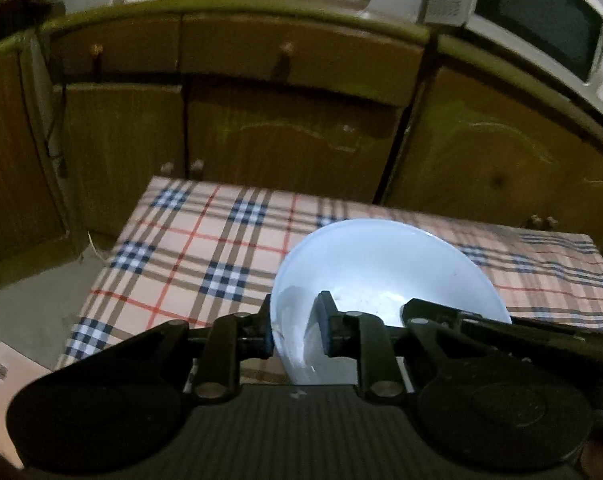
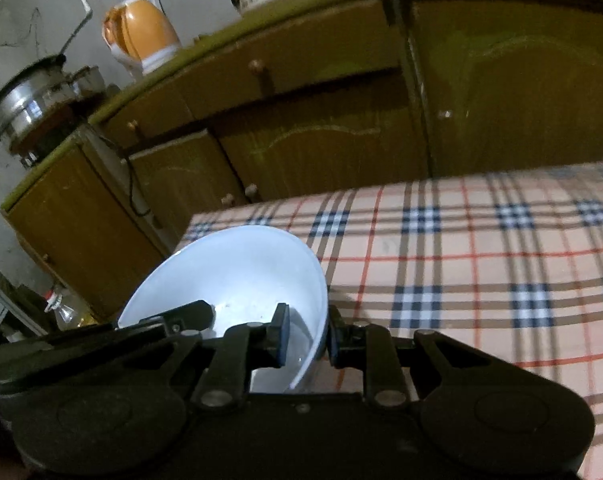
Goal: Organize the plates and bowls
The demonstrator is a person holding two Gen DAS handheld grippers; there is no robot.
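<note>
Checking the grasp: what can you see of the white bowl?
The white bowl is round, plain, glossy, like glazed ceramic or glass, apparently empty apart from a few specks. It is tilted above the checked tablecloth. The left gripper and right gripper each pinch its rim wall on opposite sides, one pad inside, one outside.

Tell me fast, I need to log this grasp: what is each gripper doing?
Left gripper: shut on the white bowl, fingers pinching its rim.
Right gripper: shut on the same bowl's opposite rim.
</note>
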